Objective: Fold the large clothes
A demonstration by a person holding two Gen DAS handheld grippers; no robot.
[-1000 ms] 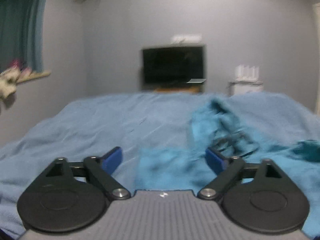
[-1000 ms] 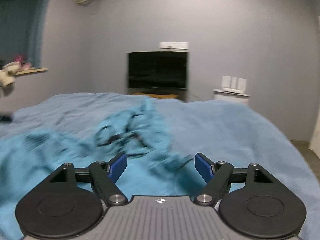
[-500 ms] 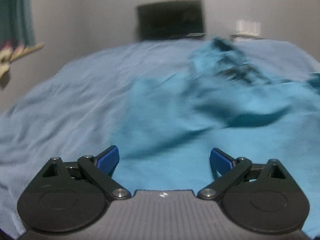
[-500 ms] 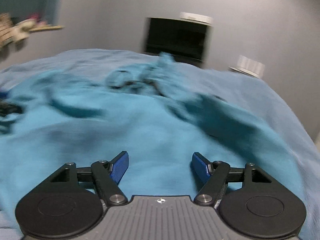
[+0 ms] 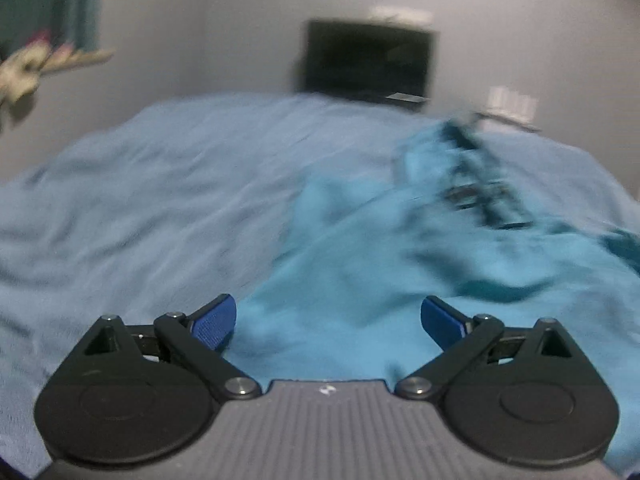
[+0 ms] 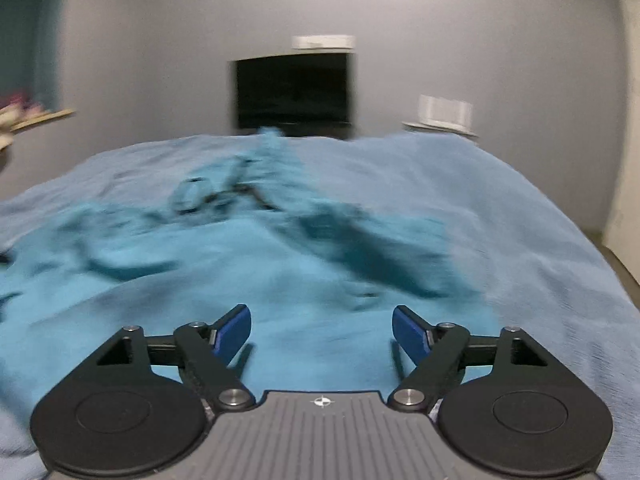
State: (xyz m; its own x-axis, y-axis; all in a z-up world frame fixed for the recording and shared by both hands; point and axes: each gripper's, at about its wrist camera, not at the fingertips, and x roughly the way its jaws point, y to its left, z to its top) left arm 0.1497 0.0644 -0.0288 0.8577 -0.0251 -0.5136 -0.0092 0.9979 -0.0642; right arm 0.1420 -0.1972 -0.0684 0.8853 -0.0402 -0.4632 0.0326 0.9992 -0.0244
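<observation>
A large turquoise garment (image 5: 360, 264) with dark straps or print at its far end lies rumpled on the light blue bed cover (image 5: 140, 208). My left gripper (image 5: 328, 322) hovers low over the garment's near left edge, jaws wide apart, nothing pressed between the blue pads. In the right wrist view the same garment (image 6: 224, 264) spreads across the middle and left. My right gripper (image 6: 322, 330) is just above its near part, its jaws opening, the cloth beneath them and not pinched. Both views are blurred by motion.
The bed cover (image 6: 500, 216) runs to the right edge, with floor beyond. A dark television (image 6: 292, 92) stands against the grey wall past the bed, a white object (image 6: 444, 110) beside it. A shelf with soft toys (image 5: 36, 64) and a curtain are at far left.
Both grippers have sunk closer to the garment's near edge. The views dipped toward the bed, then tipped up again. The right jaws narrowed slightly, then spread wider. The garment looks flatter.
</observation>
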